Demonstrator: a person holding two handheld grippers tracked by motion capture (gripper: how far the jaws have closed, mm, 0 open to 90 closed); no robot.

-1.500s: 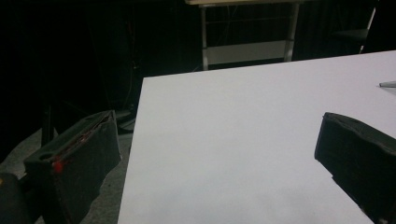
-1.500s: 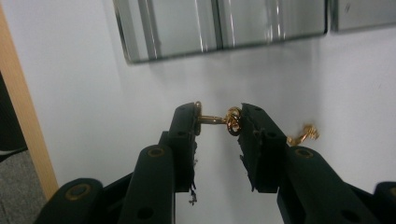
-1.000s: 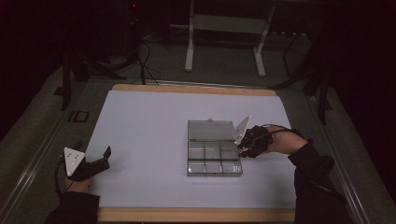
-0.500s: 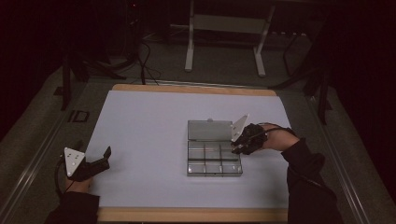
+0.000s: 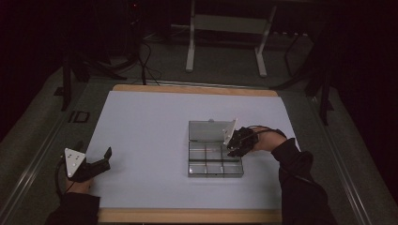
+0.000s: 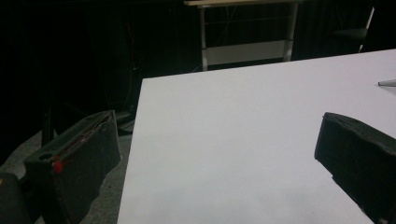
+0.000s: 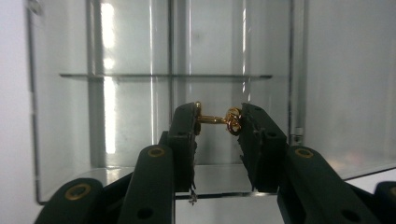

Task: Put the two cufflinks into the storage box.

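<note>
White table [image 5: 150,122], unlabelled clear organizer [image 5: 215,154]

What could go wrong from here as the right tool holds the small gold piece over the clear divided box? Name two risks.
1. The gold piece is pinched only at its ends between the right tool, so it might slip or twist out and fall into the wrong compartment of the clear box.
2. The box looks light and the left tool rests far from it, open, so a nudge from the right tool could shift the box.

Small gold clasp [image 7: 218,120] between jaws
</note>
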